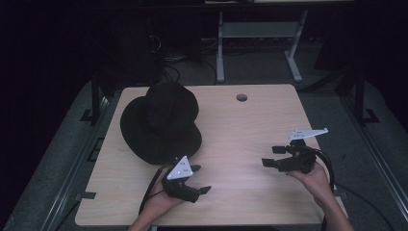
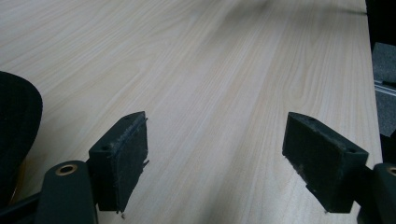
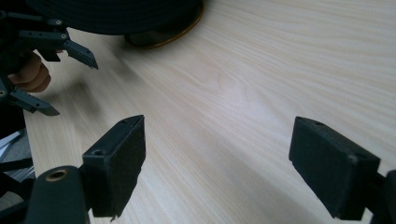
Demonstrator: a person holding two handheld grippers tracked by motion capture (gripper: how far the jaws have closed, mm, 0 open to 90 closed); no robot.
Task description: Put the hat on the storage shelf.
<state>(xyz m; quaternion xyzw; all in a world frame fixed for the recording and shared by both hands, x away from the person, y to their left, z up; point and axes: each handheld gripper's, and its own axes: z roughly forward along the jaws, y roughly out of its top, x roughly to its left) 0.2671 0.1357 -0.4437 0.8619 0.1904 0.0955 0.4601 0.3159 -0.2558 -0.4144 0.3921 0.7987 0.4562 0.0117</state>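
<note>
A black brimmed hat lies on the left half of the light wooden table. My left gripper hovers just in front of the hat's near brim, open, with nothing between its jaws. In the left gripper view the hat's brim shows at the left edge beside the open gripper. My right gripper is open over the right part of the table, pointing left. The right gripper view has its jaws wide apart, the hat at the top and the left gripper at the far left.
A round cable hole sits near the table's far edge. A white desk frame stands on the floor behind the table. Cables trail from both grippers toward the near edge.
</note>
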